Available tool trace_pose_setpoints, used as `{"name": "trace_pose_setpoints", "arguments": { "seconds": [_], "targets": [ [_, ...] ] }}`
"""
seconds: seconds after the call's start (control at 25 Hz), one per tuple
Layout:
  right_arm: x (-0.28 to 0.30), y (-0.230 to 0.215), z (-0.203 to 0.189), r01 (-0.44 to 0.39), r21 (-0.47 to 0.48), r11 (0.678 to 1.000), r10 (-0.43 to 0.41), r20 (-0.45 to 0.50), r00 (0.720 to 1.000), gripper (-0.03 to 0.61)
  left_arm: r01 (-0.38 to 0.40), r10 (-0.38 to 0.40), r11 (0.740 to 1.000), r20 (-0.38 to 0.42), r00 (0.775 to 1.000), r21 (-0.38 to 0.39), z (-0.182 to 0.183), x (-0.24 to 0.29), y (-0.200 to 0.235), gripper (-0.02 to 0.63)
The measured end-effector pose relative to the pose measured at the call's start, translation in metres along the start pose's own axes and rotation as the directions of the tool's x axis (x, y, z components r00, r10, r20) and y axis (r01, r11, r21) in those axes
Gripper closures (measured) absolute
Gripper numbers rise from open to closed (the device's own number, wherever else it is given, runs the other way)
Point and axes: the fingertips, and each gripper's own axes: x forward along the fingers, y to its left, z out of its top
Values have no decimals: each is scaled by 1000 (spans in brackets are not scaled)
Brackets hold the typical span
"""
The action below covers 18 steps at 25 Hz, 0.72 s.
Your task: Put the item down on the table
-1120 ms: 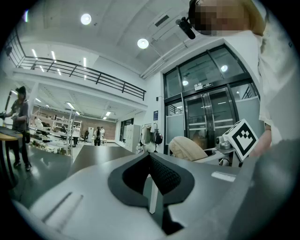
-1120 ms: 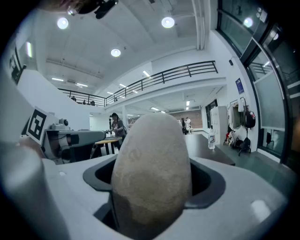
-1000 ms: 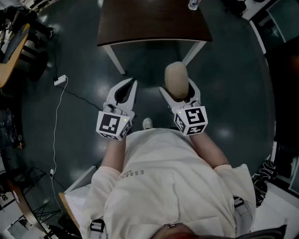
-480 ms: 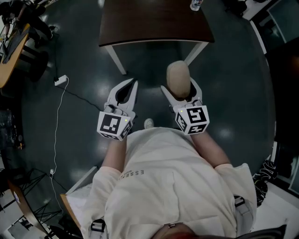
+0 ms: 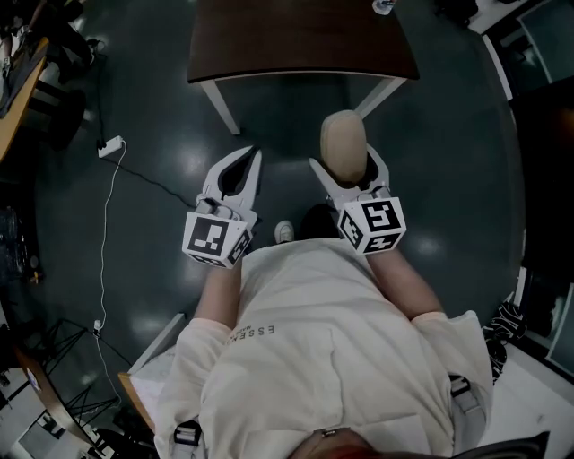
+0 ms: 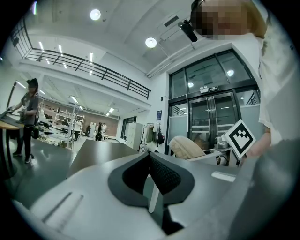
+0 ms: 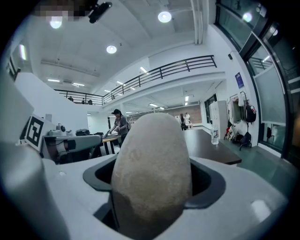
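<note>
A beige, egg-shaped item stands upright between the jaws of my right gripper, which is shut on it; in the right gripper view the item fills the gap. My left gripper is beside it, shut with nothing in it, its pads meeting. Both are held over the dark floor, short of the dark brown table. From the left gripper view the item shows to the right, with the table ahead.
A water bottle stands near the table's far right edge. A white cable with an adapter lies on the floor at left, near a wooden desk. A person stands at a desk to the left. Glass doors are behind.
Both grippers keep nearly the same pose, the right one still shut on the item. The view has shifted slightly and a dark shoe now shows below the right gripper.
</note>
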Motion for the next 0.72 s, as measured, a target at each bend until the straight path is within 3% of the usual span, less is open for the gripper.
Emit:
{"name": "trace_pose_setpoints", "arguments": {
  "seconds": [0.36,0.72],
  "targets": [
    [63,-43,-4,-11,30,999,13,-54,998,187,-38,37,999,-47,998,-24,-19,53,40,606],
    [156,-131,48,-21,24,999,22,-44,999,187,-75,75,997,-44,996,8,5,168,95,606]
  ]
}}
